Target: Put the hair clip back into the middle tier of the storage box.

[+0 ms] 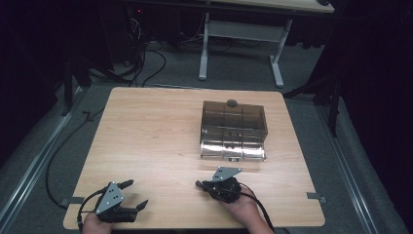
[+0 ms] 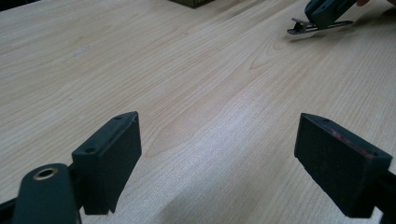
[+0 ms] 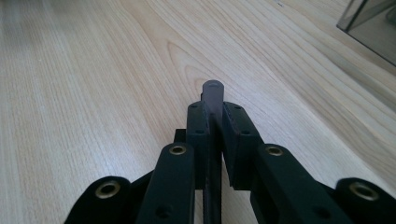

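Note:
My right gripper (image 1: 203, 185) lies low over the near middle of the wooden table (image 1: 151, 141), jaws pointing left. It is shut on a thin dark flat strip (image 3: 213, 93) with a rounded end that sticks out past the pads (image 3: 236, 126). In the left gripper view the same strip (image 2: 299, 29) pokes out of the right gripper (image 2: 322, 11) just above the wood. My left gripper (image 1: 137, 194) rests near the front left edge, open wide with nothing between its fingers (image 2: 109, 158). A smoky translucent plastic box (image 1: 234, 129) with a lid stands behind the right gripper.
The box's corner (image 3: 373, 28) shows at the upper right of the right gripper view. Beyond the table are a white desk frame (image 1: 241, 44), cables (image 1: 141, 53) on the grey floor and dark stands at both sides.

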Motion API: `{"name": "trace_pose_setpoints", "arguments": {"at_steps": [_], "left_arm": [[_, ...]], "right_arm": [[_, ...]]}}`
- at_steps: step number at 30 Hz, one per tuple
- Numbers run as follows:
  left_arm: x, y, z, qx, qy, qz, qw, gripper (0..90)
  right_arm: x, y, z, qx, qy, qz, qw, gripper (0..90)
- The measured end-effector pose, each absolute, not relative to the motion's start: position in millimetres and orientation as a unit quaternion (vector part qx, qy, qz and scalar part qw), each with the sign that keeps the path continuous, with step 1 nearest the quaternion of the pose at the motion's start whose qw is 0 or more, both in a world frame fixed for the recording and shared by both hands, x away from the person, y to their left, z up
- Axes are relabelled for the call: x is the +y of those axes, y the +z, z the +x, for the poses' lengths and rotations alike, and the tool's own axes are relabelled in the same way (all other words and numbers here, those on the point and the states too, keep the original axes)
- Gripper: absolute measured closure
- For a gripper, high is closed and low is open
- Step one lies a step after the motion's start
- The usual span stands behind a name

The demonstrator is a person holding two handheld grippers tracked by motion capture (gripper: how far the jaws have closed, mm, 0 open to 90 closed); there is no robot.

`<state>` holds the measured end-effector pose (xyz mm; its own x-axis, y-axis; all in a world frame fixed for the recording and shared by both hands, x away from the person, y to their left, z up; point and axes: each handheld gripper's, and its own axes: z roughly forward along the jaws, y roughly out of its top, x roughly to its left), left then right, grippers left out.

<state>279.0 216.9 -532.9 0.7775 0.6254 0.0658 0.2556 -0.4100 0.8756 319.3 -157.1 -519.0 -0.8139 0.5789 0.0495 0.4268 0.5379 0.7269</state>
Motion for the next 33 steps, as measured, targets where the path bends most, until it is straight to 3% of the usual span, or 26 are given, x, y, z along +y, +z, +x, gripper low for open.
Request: {"name": "trace_pose_setpoints", "arguments": {"at_steps": [33], "left_arm": [[216.9, -532.9, 279.0, 0.27, 0.196, 0.816, 0.471, 15.1]], "right_arm": [[-255.4, -505.8, 299.2, 0.828, 0.389, 0.373, 0.154, 81.7]]}}
